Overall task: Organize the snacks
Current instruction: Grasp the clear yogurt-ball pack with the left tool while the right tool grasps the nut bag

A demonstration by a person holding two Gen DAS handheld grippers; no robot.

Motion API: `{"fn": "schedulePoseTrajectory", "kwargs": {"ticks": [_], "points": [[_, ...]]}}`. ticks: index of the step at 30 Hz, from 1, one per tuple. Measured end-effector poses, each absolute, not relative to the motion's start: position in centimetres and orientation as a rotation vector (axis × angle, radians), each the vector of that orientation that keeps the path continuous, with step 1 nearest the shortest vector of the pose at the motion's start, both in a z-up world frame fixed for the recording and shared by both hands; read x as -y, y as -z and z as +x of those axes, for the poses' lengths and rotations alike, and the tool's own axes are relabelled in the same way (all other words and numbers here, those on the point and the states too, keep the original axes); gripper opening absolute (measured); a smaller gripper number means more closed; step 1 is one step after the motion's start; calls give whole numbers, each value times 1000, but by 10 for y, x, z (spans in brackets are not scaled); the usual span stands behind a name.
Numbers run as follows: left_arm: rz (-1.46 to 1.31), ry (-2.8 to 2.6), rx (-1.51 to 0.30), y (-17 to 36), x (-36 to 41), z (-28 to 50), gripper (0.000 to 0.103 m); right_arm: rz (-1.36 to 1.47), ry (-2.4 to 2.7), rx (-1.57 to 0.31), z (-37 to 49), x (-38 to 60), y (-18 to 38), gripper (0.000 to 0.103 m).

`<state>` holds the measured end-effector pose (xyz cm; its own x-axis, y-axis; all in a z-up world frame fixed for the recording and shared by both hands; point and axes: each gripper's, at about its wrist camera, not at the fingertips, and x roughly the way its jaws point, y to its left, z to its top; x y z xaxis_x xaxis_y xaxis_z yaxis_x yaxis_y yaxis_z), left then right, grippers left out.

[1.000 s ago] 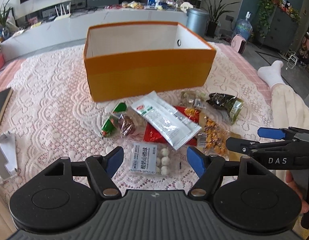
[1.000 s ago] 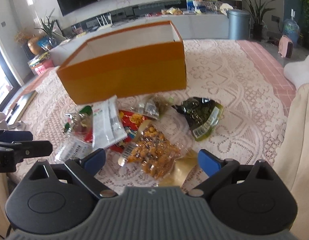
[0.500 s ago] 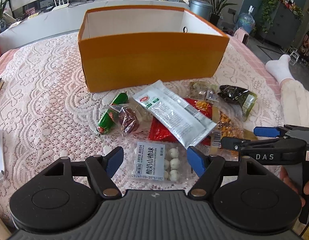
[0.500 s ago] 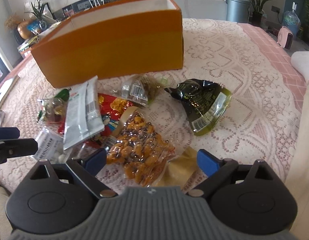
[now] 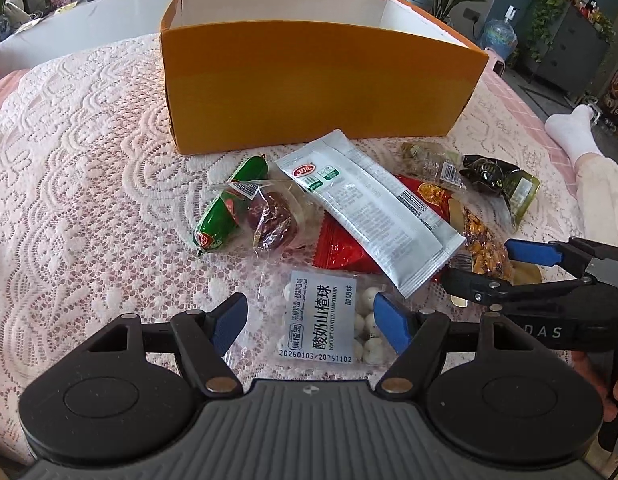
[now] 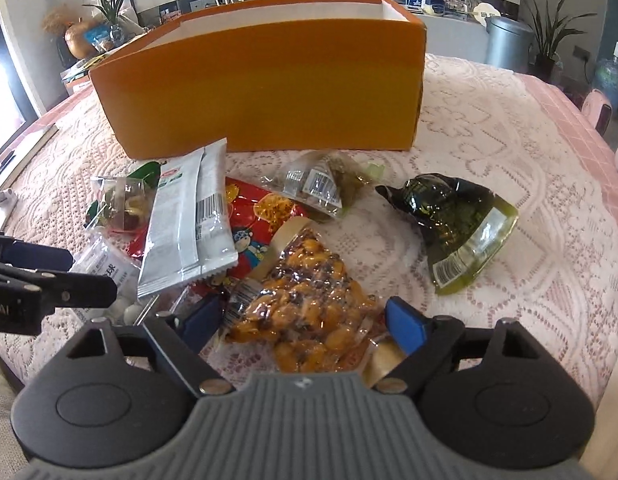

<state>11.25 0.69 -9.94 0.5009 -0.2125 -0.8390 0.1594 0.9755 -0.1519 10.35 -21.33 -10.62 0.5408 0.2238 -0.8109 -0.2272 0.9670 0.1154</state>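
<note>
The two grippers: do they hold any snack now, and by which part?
Nothing is held. The left gripper straddles the hawthorn ball packet, the right gripper the orange nut packet, closing, not yet gripping.

Glossy plastic snack packets (image 6: pixel 309 312), lace tablecloth (image 5: pixel 77 152)

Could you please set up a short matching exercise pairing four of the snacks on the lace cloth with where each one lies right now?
Things:
1. hawthorn ball packet
2. orange nut packet
3. dark green pouch
4. green sausage

Places:
A. between the open right gripper's fingers
B. alone on the lace, right of the pile
C. left end of the pile, beside the clear date packet
D. between the open left gripper's fingers

Pairs: 1-D, 2-A, 3-B, 4-C
</note>
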Motion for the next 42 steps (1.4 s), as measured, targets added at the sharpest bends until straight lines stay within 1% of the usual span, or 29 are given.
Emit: {"fn": "schedulePoseTrajectory", "kwargs": {"ticks": [3, 11, 17, 20, 21, 27, 30, 33, 35, 39, 42], "points": [[-75, 241, -1021, 101, -10, 113, 84, 11, -265, -969, 105, 218, 105, 81], [-20, 268, -995, 105, -4, 112, 85, 27, -238, -972, 98, 224, 99, 80], [74, 288, -974, 109, 11, 109, 92, 28, -205, -998, 101, 227, 103, 82], [78, 311, -978, 112, 14, 109, 98, 30, -209, -1001, 102, 227, 104, 83], [83, 319, -983, 113, 14, 109, 103, 32, -211, -1001, 102, 227, 104, 84], [176, 329, -979, 122, 28, 107, 103, 56, -214, -1006, 103, 230, 103, 86], [237, 338, -967, 127, 37, 106, 103, 44, -207, -1010, 101, 232, 102, 91], [263, 340, -961, 130, 42, 107, 103, -39, -215, -960, 91, 232, 96, 94], [258, 344, -960, 131, 40, 108, 103, -85, -208, -927, 84, 234, 92, 95], [255, 334, -955, 130, 38, 107, 103, -65, -224, -942, 83, 238, 93, 95], [253, 324, -948, 129, 37, 104, 103, -95, -251, -918, 78, 233, 90, 95]]}}
